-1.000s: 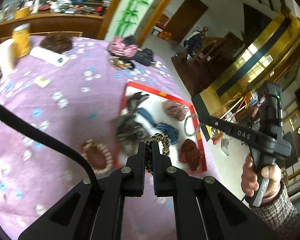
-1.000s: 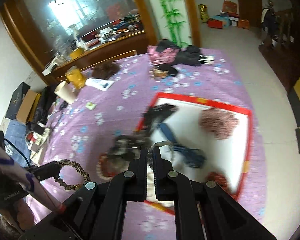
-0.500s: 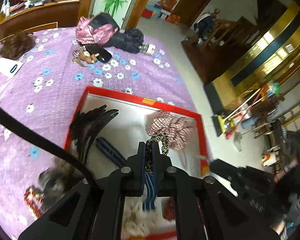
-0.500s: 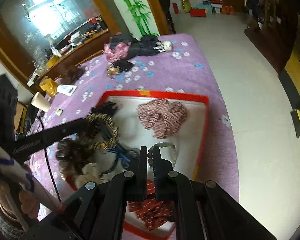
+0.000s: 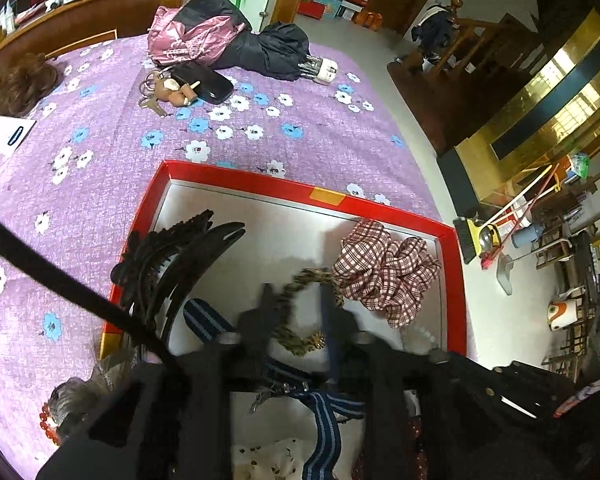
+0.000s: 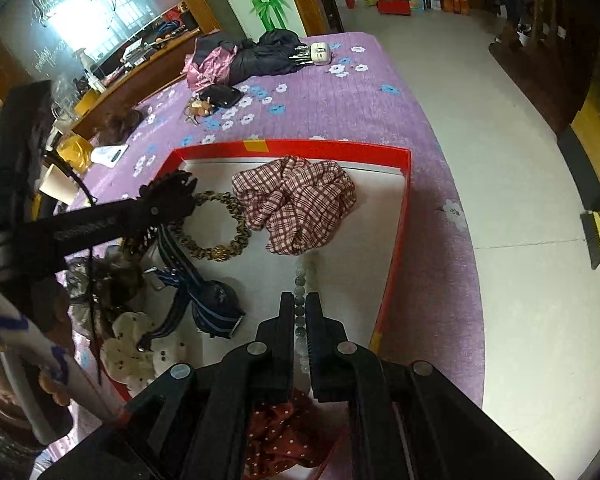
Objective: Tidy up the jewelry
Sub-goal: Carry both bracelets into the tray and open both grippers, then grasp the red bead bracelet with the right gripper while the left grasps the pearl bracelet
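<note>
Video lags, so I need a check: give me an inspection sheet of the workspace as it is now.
Surface: purple floral cloth, red tray on it.
Job's things: leopard scrunchie, plaid scrunchie, striped band, black clips in tray.
Clutter: umbrella, keys beyond tray.
Grippers: left tongs open at leopard scrunchie; right tongs shut on bead bracelet.
Cables: black cable crosses left view.
Surroundings: broom on floor.

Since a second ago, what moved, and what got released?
The left gripper carried the leopard scrunchie from beside the tray into the red tray, opened and let it go beside the plaid scrunchie. The right gripper also moved over the tray, staying shut on the pale bead bracelet.
</note>
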Demonstrator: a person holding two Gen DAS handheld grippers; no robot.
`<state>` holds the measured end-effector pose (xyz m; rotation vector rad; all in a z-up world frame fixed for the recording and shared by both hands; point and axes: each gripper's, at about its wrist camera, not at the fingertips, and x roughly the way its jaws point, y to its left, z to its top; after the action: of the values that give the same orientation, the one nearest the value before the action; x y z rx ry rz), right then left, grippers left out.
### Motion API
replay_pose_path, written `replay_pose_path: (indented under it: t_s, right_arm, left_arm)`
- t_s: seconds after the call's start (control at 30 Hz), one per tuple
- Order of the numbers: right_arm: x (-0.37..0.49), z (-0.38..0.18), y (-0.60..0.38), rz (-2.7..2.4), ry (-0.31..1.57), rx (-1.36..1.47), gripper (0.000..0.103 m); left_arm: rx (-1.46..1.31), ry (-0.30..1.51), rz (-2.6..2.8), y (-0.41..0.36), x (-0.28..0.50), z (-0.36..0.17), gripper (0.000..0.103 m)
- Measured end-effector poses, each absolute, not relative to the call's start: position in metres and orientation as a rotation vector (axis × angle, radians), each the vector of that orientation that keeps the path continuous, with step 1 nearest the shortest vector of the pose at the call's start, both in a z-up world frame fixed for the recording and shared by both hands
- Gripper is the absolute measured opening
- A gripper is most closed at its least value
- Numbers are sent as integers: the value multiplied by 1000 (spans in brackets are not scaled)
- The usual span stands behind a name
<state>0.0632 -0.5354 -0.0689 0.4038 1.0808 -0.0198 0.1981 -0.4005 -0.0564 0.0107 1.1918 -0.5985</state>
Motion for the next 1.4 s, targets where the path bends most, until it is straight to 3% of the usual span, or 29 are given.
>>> replay_pose_path:
  t_s: [0.07, 0.13, 0.2, 0.27, 0.4, 0.5, 0.9, 1.07, 1.4]
  right_arm:
    - [64, -70, -535, -31, 1081, 393, 9]
    - [63, -69, -536, -39, 1081, 392, 31]
    - [63, -66, -536, -58, 1070, 386, 38]
    - [61, -61, -537, -66, 1059, 380, 38]
    - [51, -48, -534, -70, 1037, 358, 38]
    - [37, -37, -529, -62, 1012, 343, 38]
    - [-10, -18, -459, 34, 1004, 342, 39]
    - [-11, -17, -404, 122, 1039, 338, 39]
    - [56, -56, -247, 284, 1134, 133, 39]
  left_arm:
    - [-5, 1181, -602, -396, 196, -51, 36]
    - [-21, 1181, -613, -391, 193, -44, 36]
    - [-48, 1178, -628, -384, 190, -34, 36]
    - [-81, 1162, -648, -372, 183, -18, 36]
    - [-138, 1115, -626, -328, 164, 12, 48]
    - [-167, 1084, -544, -279, 146, 23, 52]
    - [-316, 1157, -193, -105, 84, -32, 52]
    - [-306, 1183, -177, -75, 71, -52, 52]
    - [-263, 1147, -200, -15, 62, -45, 52]
